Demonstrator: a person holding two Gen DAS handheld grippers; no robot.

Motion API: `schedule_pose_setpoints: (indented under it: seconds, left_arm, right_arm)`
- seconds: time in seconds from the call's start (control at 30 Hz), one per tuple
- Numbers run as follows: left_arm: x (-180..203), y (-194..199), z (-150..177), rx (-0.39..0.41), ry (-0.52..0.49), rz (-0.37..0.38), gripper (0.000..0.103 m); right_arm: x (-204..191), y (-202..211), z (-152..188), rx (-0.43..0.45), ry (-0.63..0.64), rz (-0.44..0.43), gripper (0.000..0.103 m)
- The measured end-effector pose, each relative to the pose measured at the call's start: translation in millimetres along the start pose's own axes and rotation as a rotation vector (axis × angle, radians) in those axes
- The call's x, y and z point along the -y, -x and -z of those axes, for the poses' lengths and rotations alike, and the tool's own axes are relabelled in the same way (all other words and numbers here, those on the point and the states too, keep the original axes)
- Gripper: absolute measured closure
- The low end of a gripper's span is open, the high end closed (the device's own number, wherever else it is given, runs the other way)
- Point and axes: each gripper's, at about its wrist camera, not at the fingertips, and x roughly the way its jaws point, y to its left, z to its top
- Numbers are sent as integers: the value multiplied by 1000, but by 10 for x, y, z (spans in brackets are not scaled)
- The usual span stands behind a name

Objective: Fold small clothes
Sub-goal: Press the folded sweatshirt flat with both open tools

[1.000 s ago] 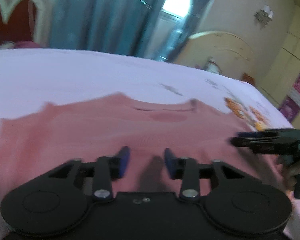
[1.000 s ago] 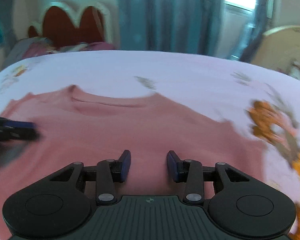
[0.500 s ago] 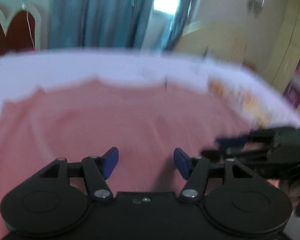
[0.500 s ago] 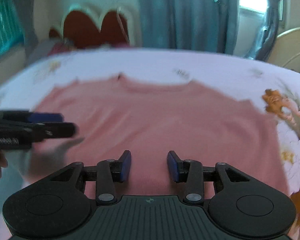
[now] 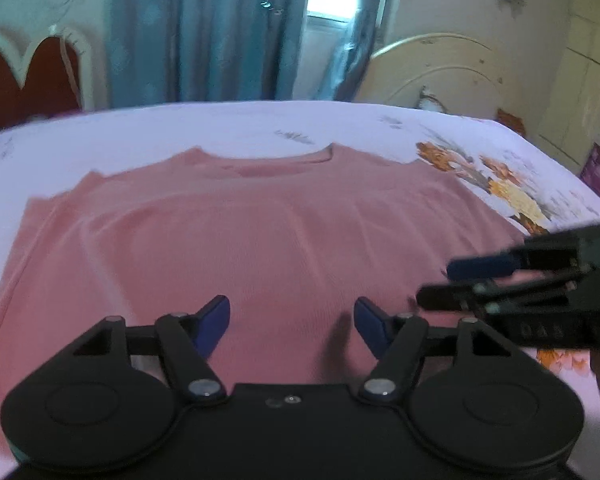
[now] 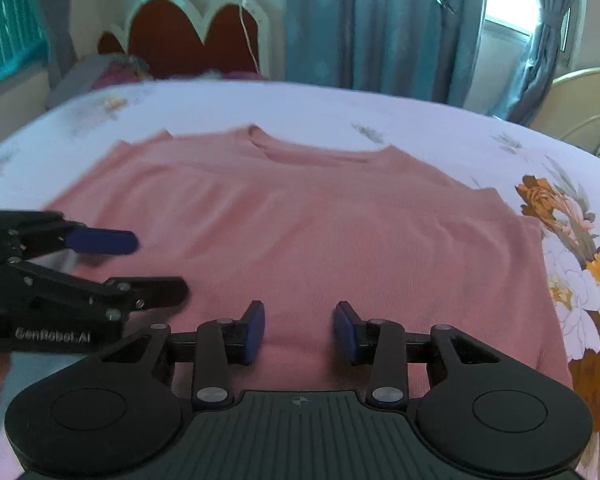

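Left wrist view: I saw the pink top [image 5: 260,232] lying flat on the bed [image 5: 228,124], neckline away from me, hem nearest the rig
Left gripper [image 5: 292,320]: my fingers stood wide apart over the lower middle of the cloth, holding nothing; whether the pads touched the fabric I could not tell
Right gripper [image 6: 299,330]: fingers also parted and empty, above the hem area a little toward the right side of the top
Other tool in view: each camera caught its partner from the side; in the right wrist view the left tool reached in over the left part of the garment, jaws apart
Garment state: spread open, faint ripples across the chest, no fold begun as far as I could judge
Bedsheet: white with orange flowers [image 6: 580,240] just beside the right sleeve edge
Risk, pinch: closing on mid-panel cloth could, I judged, bunch a ridge instead of catching an edge
Risk, layers: fingers might take only the top layer, so front and back would separate in the lift
Risk, sheet: a low pinch near the hem could snag the bedsheet too
Risk, uneven pull: mismatched heights would skew the fold line
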Motion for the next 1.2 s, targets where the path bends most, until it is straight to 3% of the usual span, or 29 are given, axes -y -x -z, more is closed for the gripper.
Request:
schedule_pose_setpoints:
  seconds: [0.1,0.2,0.37,0.53,0.63,0.67,0.7,0.8,0.9,1.0,1.1,1.2]
  left_arm:
    - [82,6,103,-13,-32,-33,36]
    - [47,143,190,-8,-36,-50,36]
    - [-348,357,326,5,-1,-136,40]
    - [-830,591,523,7,56,-228,40]
    - [-990,674,562,18,96,-231,42]
    - [-971,688,534,17,93,-245,45]
    - [-933,696,499,21,86,-257,45]
    - [-860,688,458,40,95,-244,44]
    - [-864,562,486,-22,113,-239,43]
    - [-853,609,453,-15,110,-269,43]
    - [-903,608,515,-22,113,-266,42]
    - [-928,605,519,-21,124,-258,42]
  right_arm:
    - [-100,-80,159,-59,27,-17,64]
    - [-80,2,246,-46,33,-8,64]
    - [406,297,350,-30,-38,100,64]
    - [992,565,577,-74,-104,210,64]
    - [1151,684,667,-75,-158,216,64]
    - [1142,732,662,-58,-161,220,68]
    - [1106,782,645,-32,-164,216,78]
    - [1033,824,573,32,-180,226,79]
    - [1113,618,602,-68,-204,258,79]
    - [1135,658,614,-64,-205,251,79]
    - [1090,748,585,-2,-200,235,79]
    - [1090,600,635,-64,-205,235,79]
